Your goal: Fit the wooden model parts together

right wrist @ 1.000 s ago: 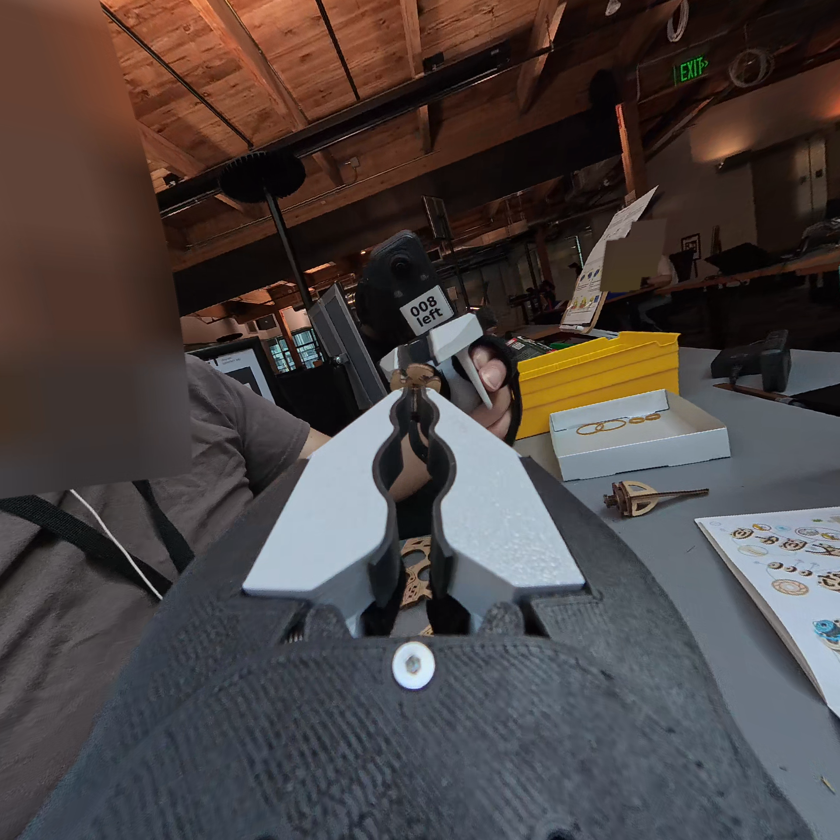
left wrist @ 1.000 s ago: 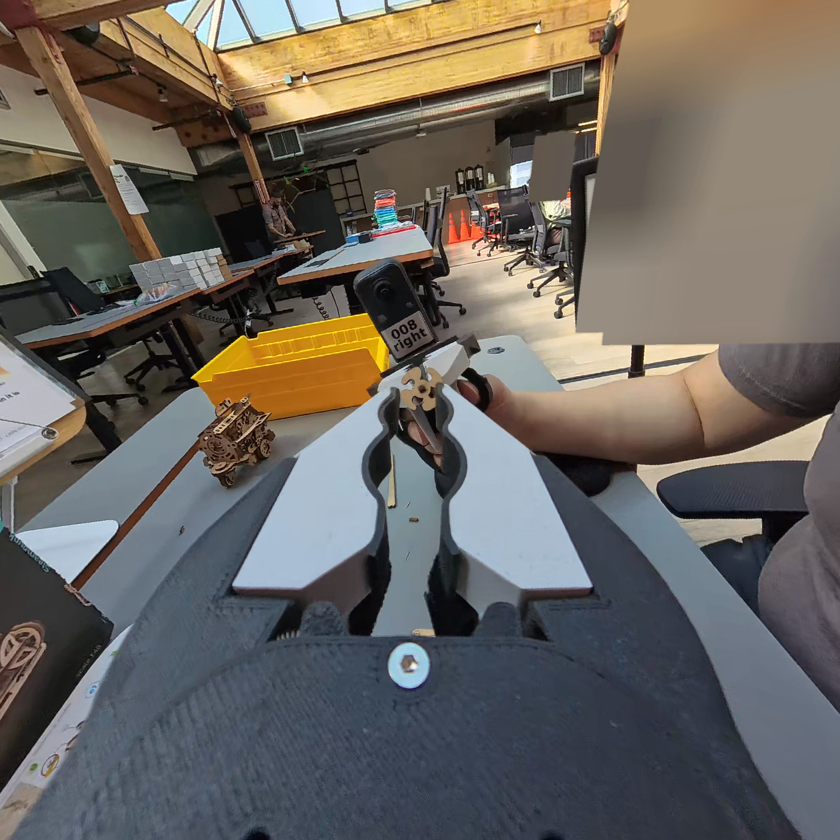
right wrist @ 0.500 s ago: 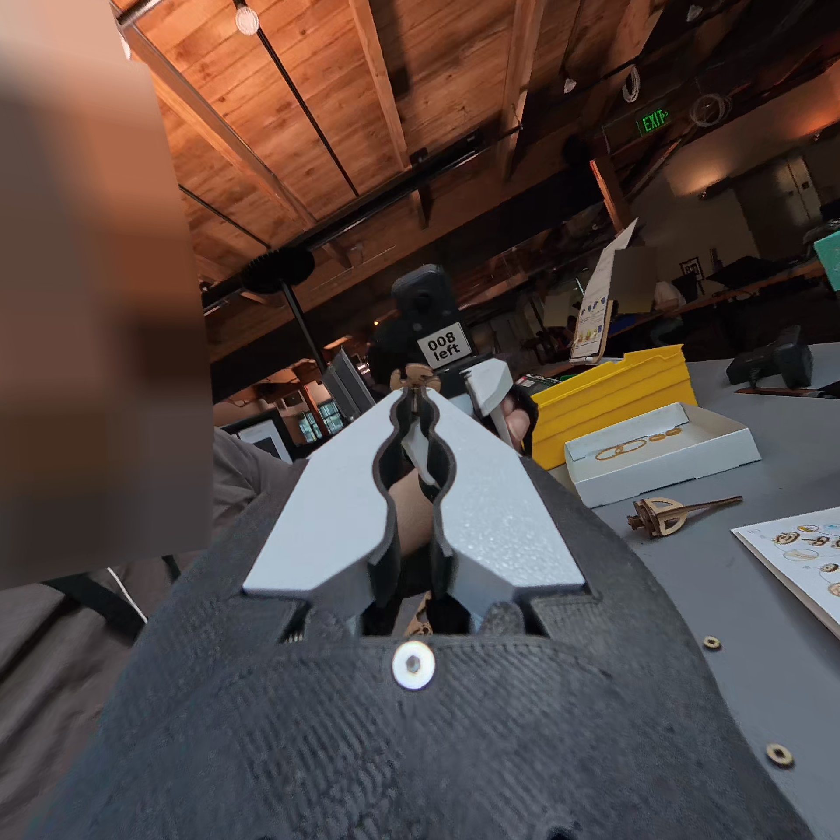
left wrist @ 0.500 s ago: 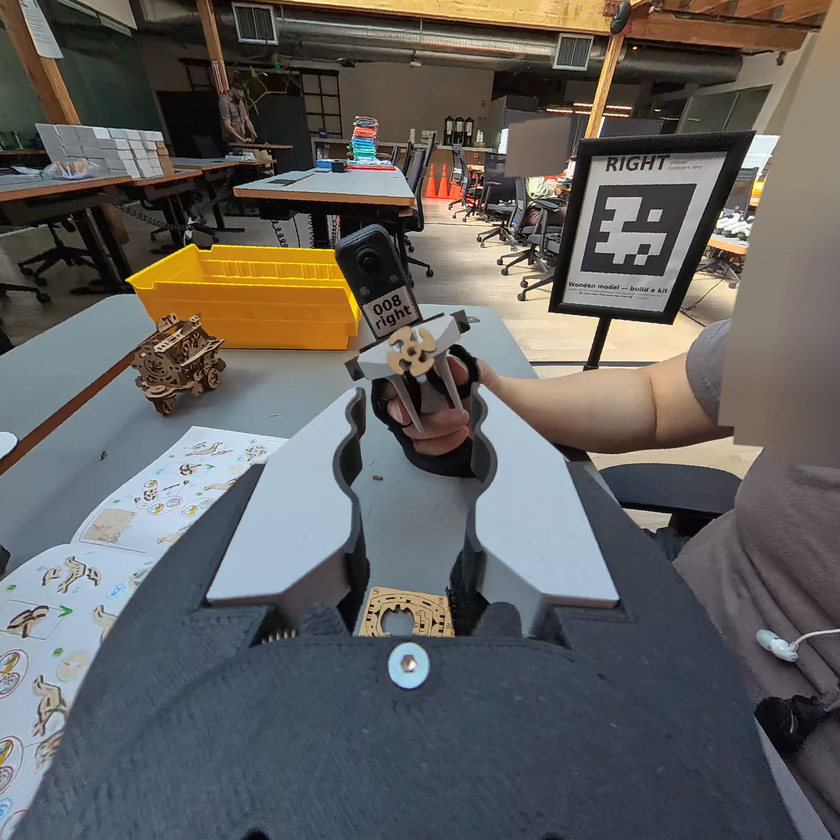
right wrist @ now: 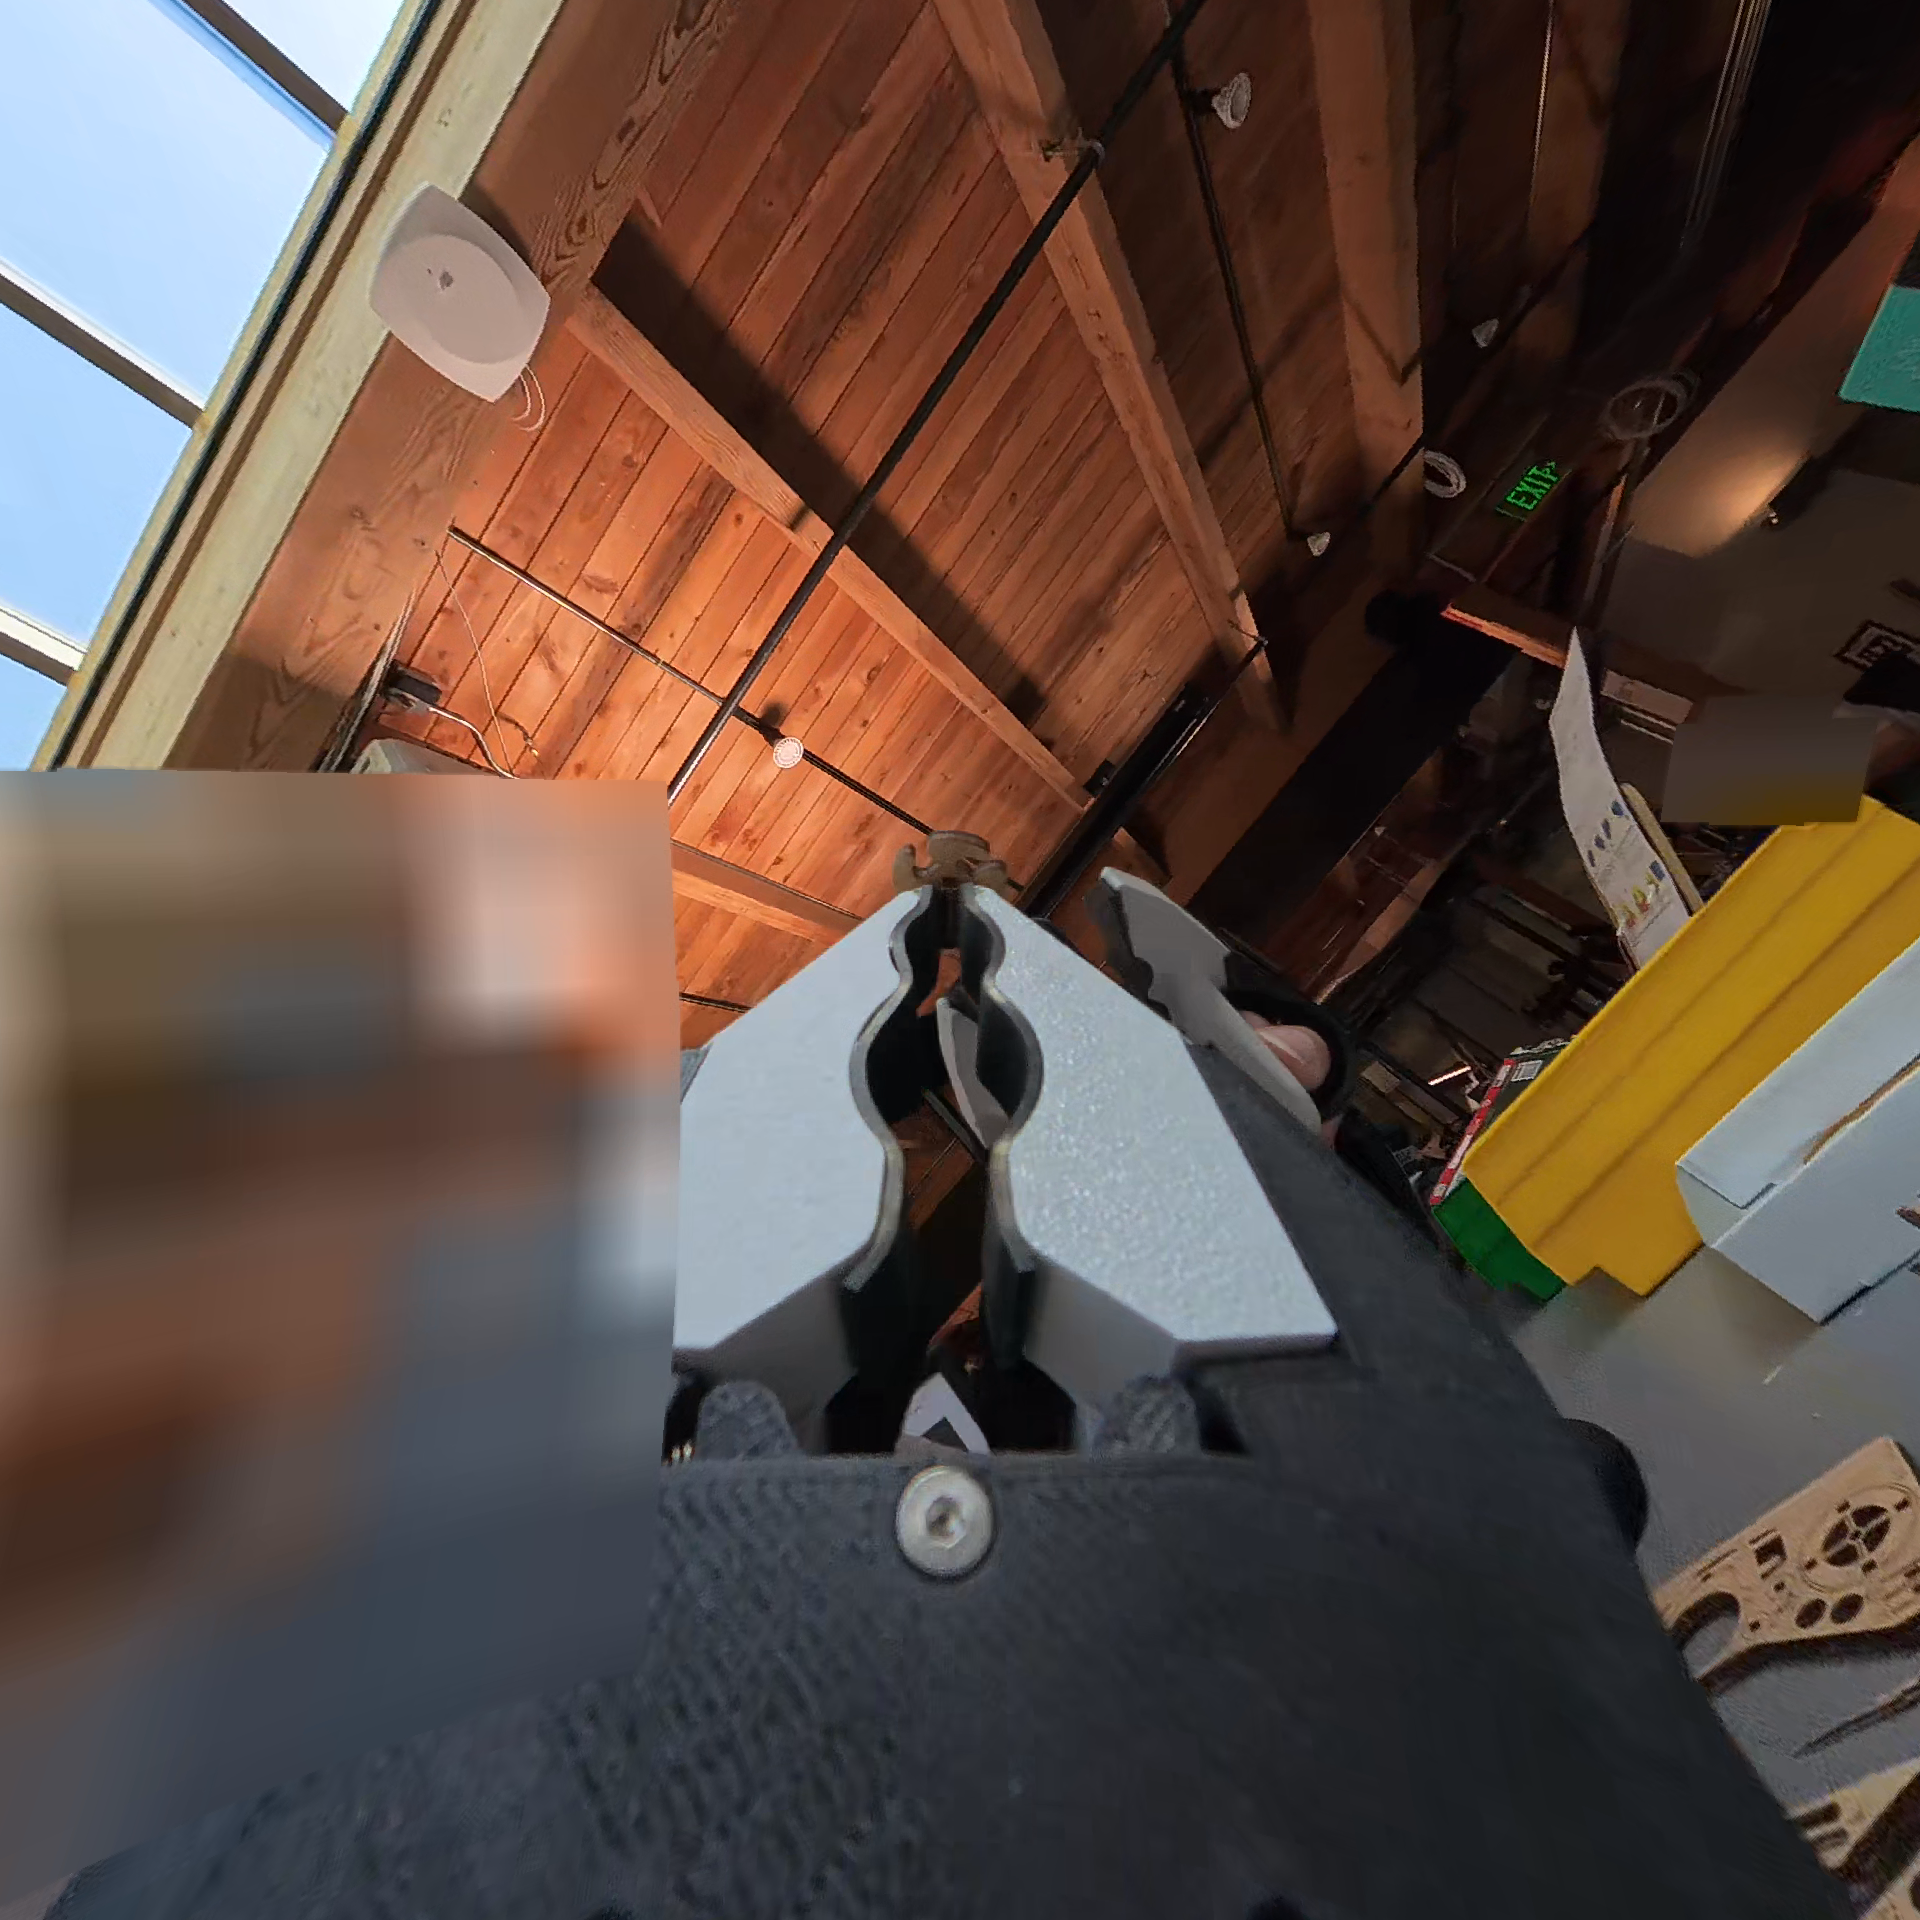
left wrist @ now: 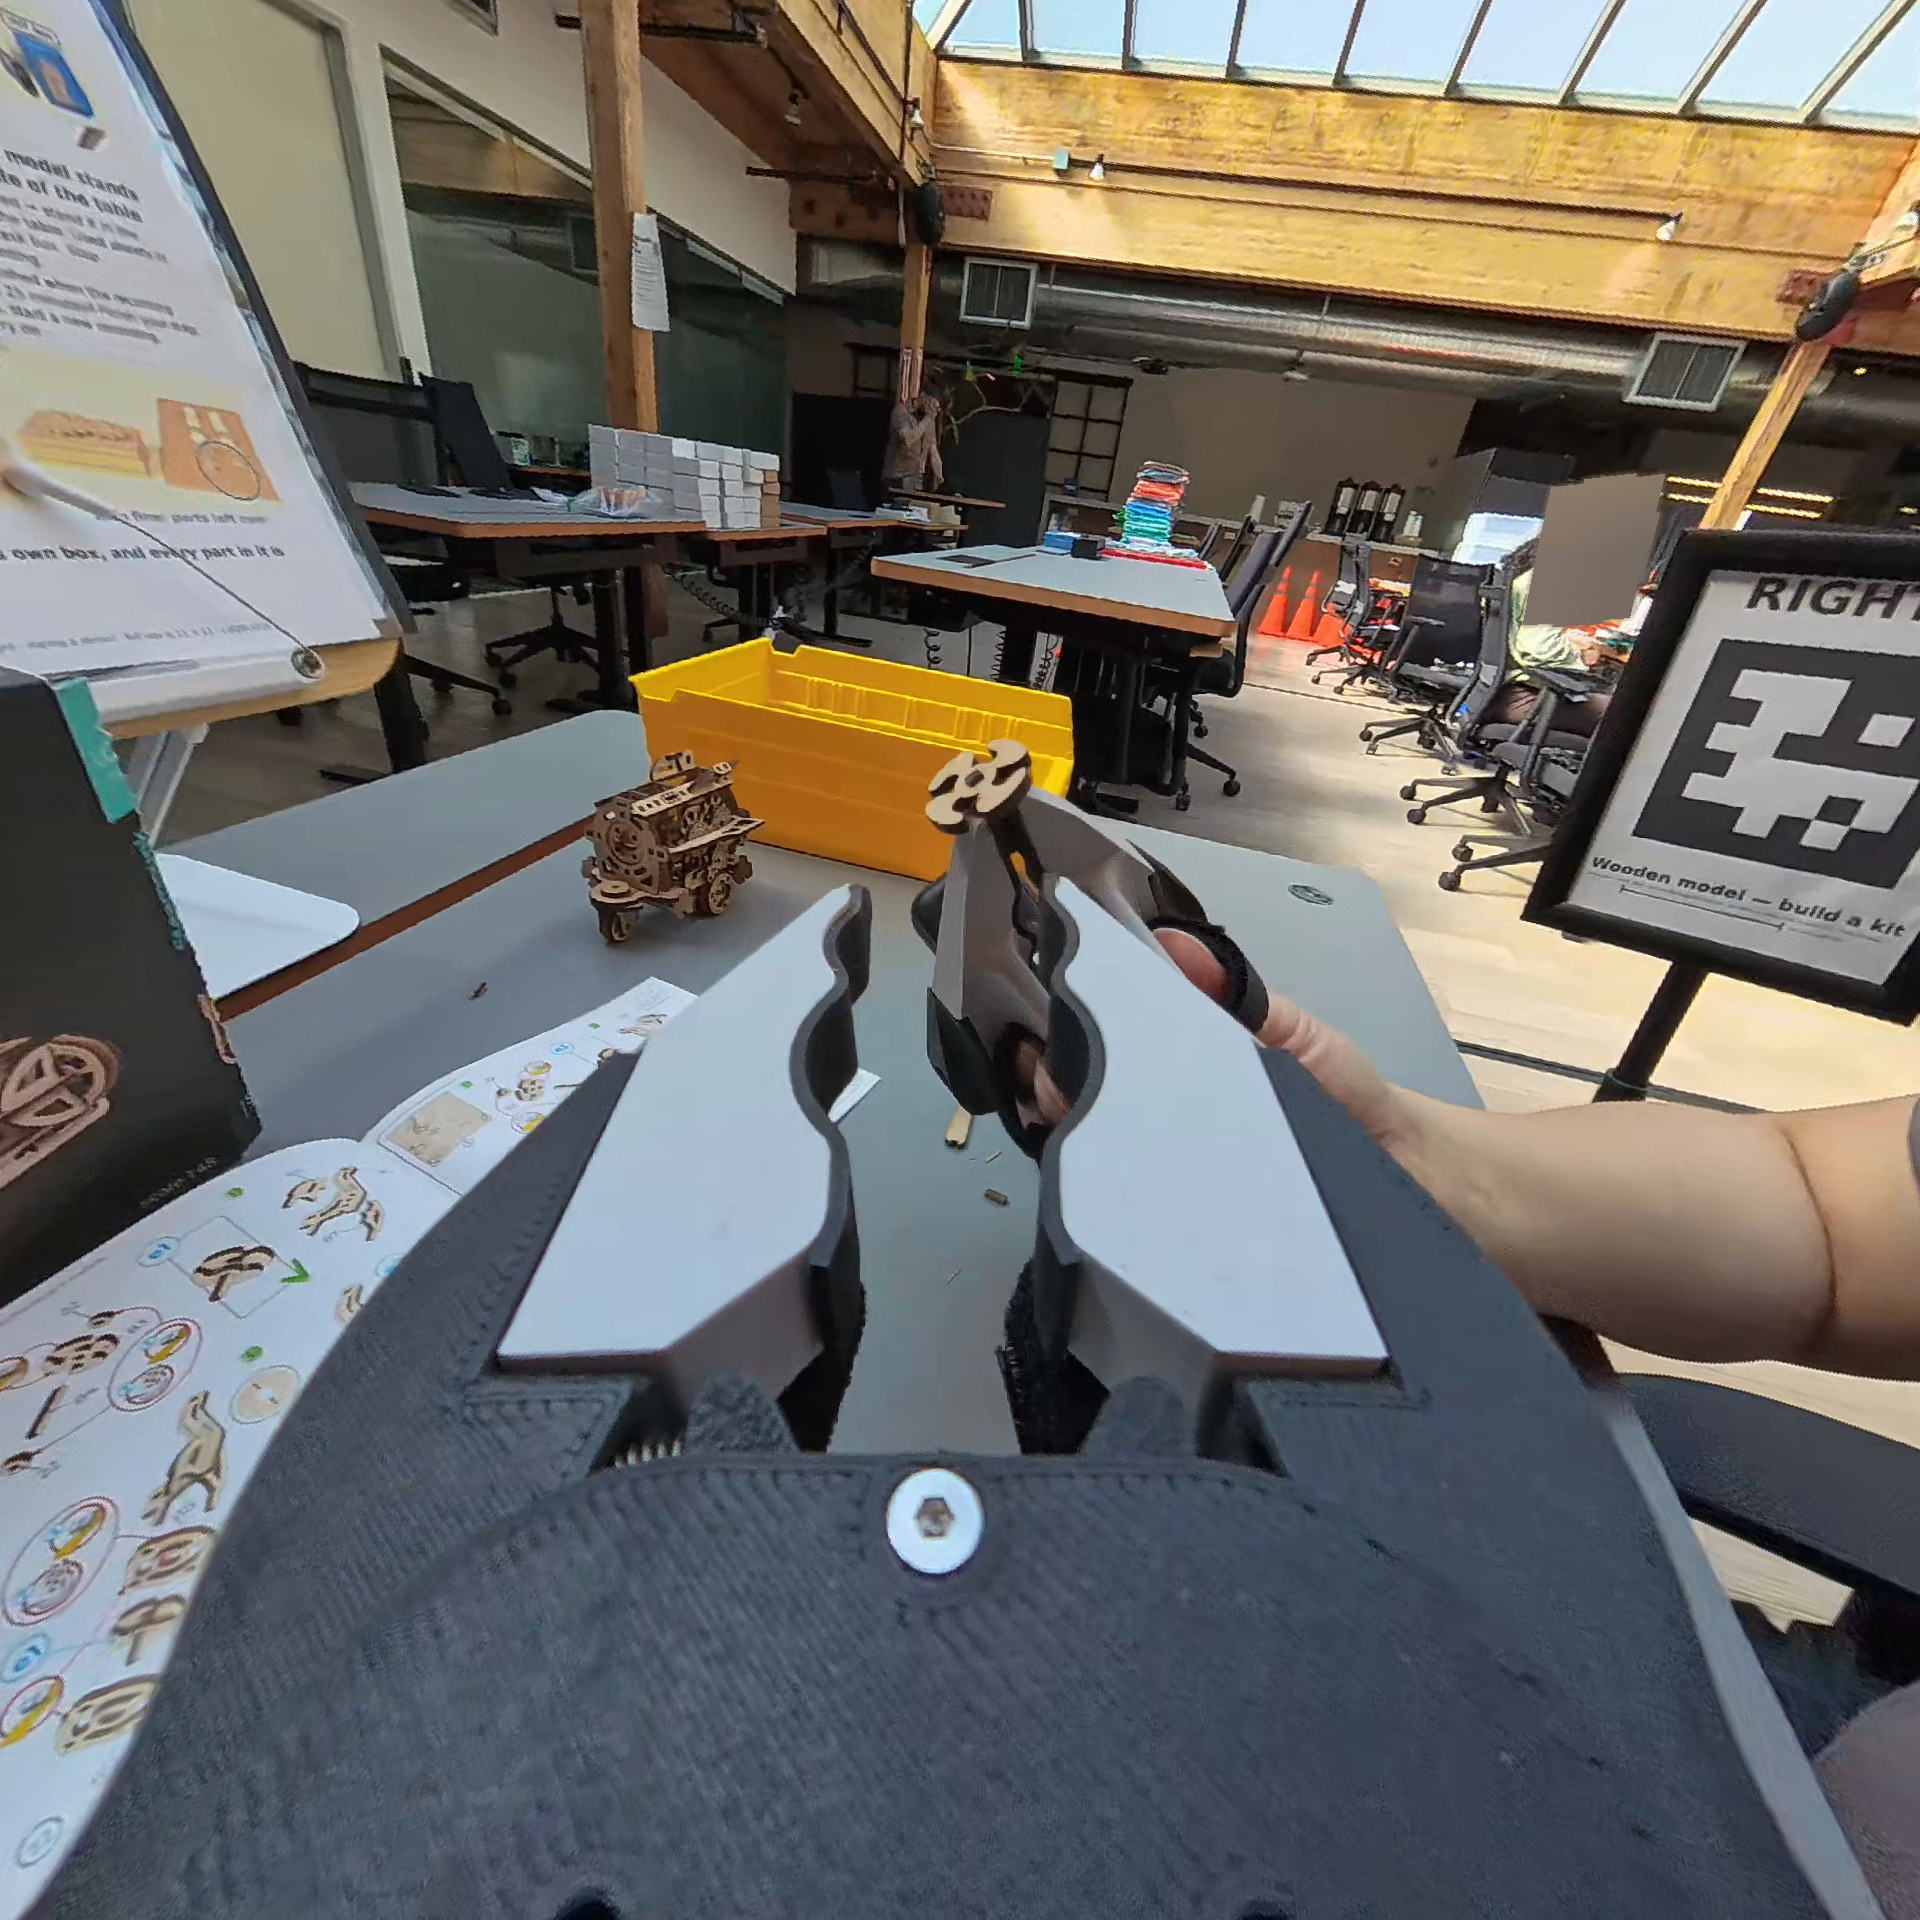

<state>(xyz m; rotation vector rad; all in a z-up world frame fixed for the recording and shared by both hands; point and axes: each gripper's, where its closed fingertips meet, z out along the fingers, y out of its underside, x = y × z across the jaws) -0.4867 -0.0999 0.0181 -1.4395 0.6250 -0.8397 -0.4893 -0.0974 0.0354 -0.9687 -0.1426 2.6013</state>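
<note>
My right tongs (right wrist: 951, 899) pinch small wooden rotor (right wrist: 948, 854) by edge; left tongs (left wrist: 951, 925) gape empty. Thin grip, rotor may slip onto bench (left wrist: 436, 935).

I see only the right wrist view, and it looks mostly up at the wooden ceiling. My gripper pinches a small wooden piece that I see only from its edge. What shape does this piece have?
Observer: In the left wrist view, the small pale wooden piece is a round disc with curved cut-outs, pinched at the tips of the right gripper.
Operator: Does the left gripper hold a matching part?
Observer: No. The left gripper is open and holds nothing.
Operator: Is any built model on the table?
Observer: Yes. A brown wooden vehicle model stands on the grey table, in front of the yellow plastic bin, apart from both grippers.
</note>
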